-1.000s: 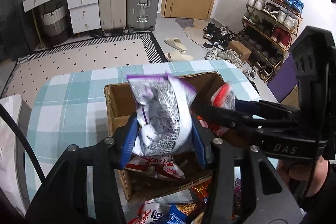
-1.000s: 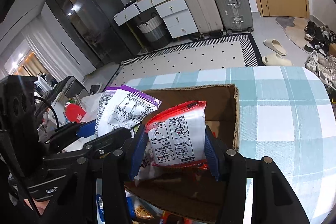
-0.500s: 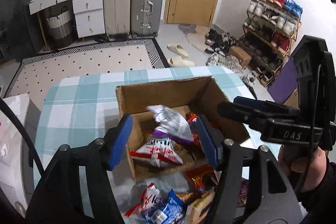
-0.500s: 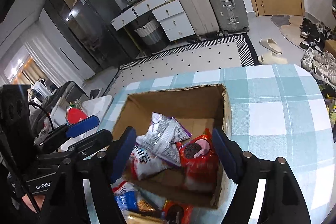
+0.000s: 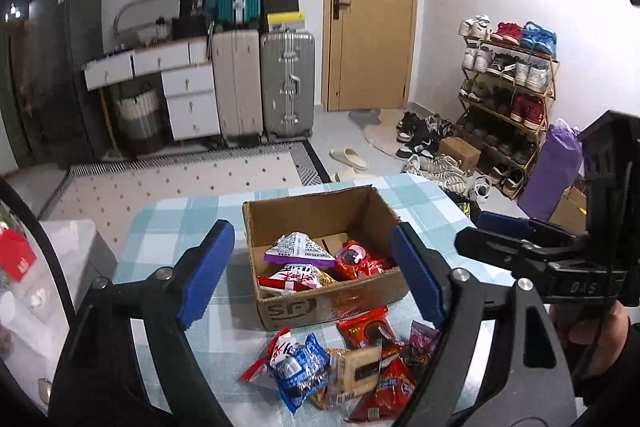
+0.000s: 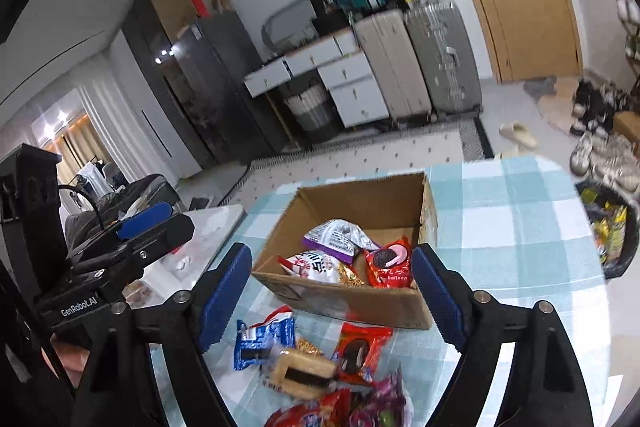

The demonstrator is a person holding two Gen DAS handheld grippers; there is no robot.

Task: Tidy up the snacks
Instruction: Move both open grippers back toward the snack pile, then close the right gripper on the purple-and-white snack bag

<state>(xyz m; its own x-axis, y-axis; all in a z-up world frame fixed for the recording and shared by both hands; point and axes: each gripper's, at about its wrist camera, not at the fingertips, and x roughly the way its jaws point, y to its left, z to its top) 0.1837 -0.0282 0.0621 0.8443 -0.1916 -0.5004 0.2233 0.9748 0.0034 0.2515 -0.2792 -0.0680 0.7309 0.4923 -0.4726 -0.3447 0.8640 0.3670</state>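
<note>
An open cardboard box (image 5: 332, 303) stands on the checked tablecloth, also in the right wrist view (image 6: 352, 301). Inside lie a purple-and-white bag (image 5: 298, 249), a red bag (image 5: 356, 261) and a red-and-white bag (image 5: 294, 277). A loose pile of snack packets (image 5: 344, 359) lies in front of the box, with a blue packet (image 6: 260, 341) and a red cookie packet (image 6: 358, 351). My left gripper (image 5: 310, 273) is open and empty, above the box's near side. My right gripper (image 6: 330, 289) is open and empty too, above the box front and the pile.
A checked table (image 5: 168, 223) carries everything. A white side surface (image 5: 44, 267) lies to its left. A dark bag of snacks (image 6: 612, 227) sits off the table's right edge. Suitcases (image 5: 264, 83), drawers and a shoe rack (image 5: 508, 87) stand across the room.
Both grippers opened and dropped their bags into the box: the purple-and-white bag from the left, the red bag from the right. Both have since pulled back and up from the box.
</note>
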